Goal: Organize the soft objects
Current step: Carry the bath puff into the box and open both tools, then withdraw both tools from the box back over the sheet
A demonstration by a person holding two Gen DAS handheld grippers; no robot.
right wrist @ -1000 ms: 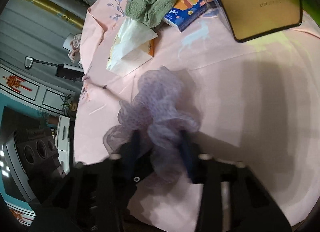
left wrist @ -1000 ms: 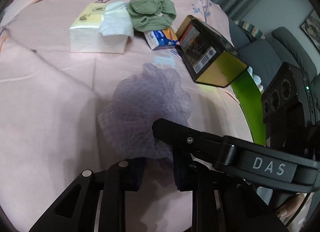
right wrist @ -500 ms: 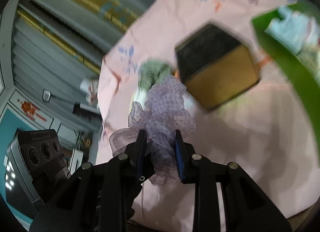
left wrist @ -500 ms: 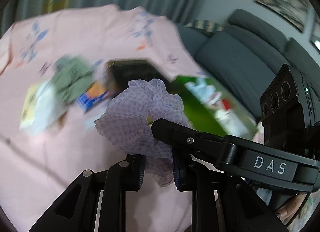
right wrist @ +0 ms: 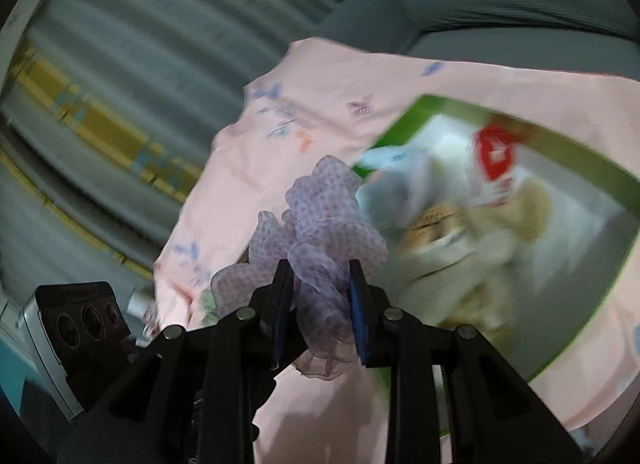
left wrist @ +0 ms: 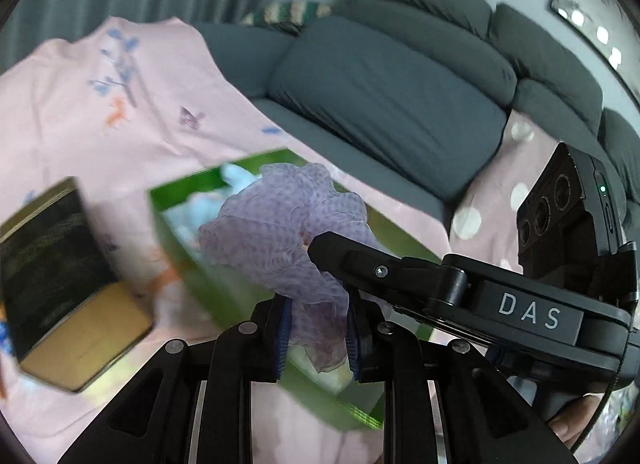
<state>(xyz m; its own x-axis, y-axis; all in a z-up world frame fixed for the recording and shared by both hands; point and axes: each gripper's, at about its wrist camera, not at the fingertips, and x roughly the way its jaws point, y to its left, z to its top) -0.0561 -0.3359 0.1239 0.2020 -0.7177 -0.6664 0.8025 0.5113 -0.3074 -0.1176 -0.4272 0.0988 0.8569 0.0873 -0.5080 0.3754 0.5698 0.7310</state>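
Right now both claws are pinching the same lilac mesh scrunchie (left wrist: 280, 232): the left gripper (left wrist: 316, 338) is clamping its lower ruffle between blue pads, and the right gripper (right wrist: 320, 304) is squeezing it too, holding it up off the surface. Just beyond, a green box (left wrist: 188, 268) is sitting on the pink printed sheet (left wrist: 100, 96), with pale soft things blurring inside it. A black-and-gold tin (left wrist: 60, 284) is lying to the near left. Farther back, a grey sofa (left wrist: 392, 104) is filling the right, and grey curtains (right wrist: 132, 56) are hanging far left.
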